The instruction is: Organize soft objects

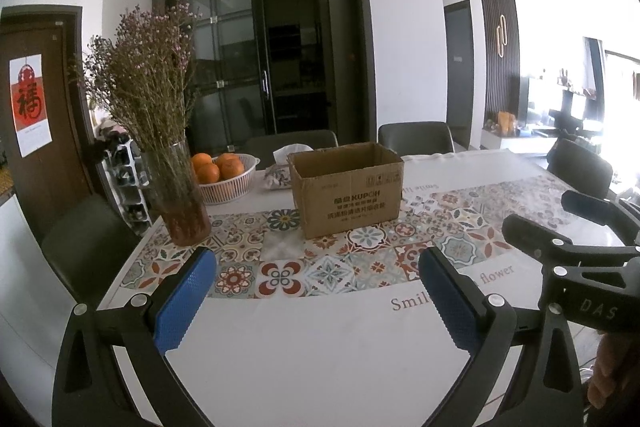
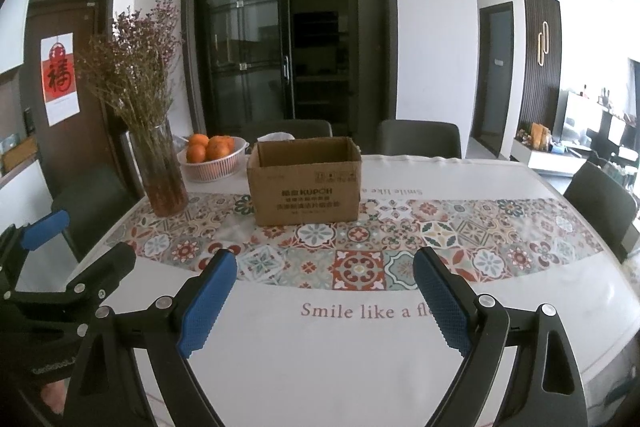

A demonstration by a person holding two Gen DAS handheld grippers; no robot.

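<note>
An open brown cardboard box (image 1: pixel 347 187) stands on the patterned tablecloth in the middle of the table; it also shows in the right wrist view (image 2: pixel 305 179). I cannot see inside it. My left gripper (image 1: pixel 318 267) is open and empty above the near part of the table. My right gripper (image 2: pixel 324 267) is open and empty too, beside the left one. The right gripper's fingers (image 1: pixel 576 223) show at the right edge of the left wrist view. The left gripper's fingers (image 2: pixel 52 223) show at the left edge of the right wrist view. No soft object lies on the table in front.
A glass vase of dried flowers (image 1: pixel 176 195) stands at the left, also in the right wrist view (image 2: pixel 160 171). A white basket of oranges (image 1: pixel 226 179) and a tissue pack (image 1: pixel 282 171) sit behind. Dark chairs (image 1: pixel 416 137) surround the table (image 2: pixel 320 367).
</note>
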